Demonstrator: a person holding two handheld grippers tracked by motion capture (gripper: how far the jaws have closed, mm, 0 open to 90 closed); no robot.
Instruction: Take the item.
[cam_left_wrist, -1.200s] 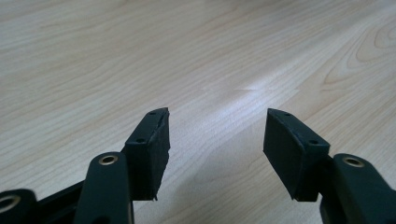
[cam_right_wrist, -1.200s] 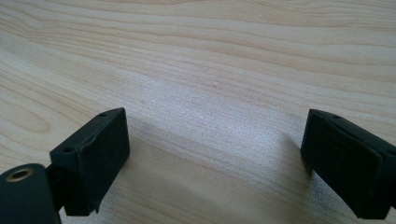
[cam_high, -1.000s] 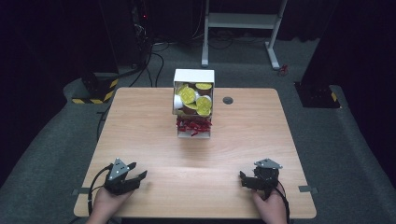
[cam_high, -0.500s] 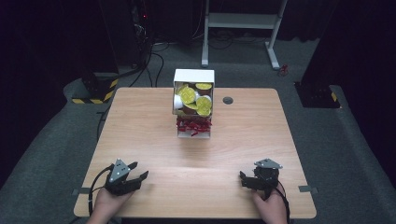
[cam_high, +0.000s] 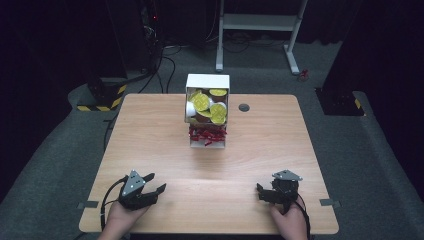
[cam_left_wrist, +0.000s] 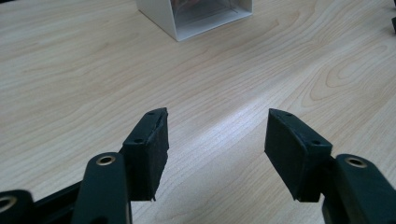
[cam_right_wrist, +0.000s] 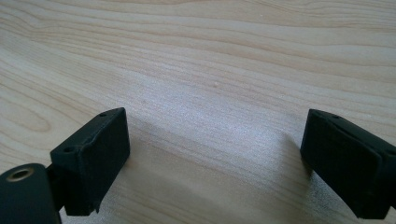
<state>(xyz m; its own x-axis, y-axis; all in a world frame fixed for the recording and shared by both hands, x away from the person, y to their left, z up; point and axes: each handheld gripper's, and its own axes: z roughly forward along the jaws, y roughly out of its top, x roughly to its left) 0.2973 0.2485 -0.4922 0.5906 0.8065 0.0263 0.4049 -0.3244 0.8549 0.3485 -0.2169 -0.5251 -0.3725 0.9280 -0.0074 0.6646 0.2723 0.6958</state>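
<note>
Resting low over the near edge of the wooden table, the left gripper was held in the person's left hand, and its jaws stood wide apart with nothing between them. In the left gripper view the same gripper showed only bare wood between the two black jaws, and the bottom of the white box was visible at the far side of the table.

The right gripper was near the right corner of the near edge, held in the right hand, well apart from the left one. Its jaws were also wide and empty; the right gripper view showed the gripper above plain table surface.

The white box stood in the middle of the far half of the table. Its upper part held round containers with yellow lids, and its lower part held small red pieces. A small dark round hole was in the table just to the right of the box.
</note>
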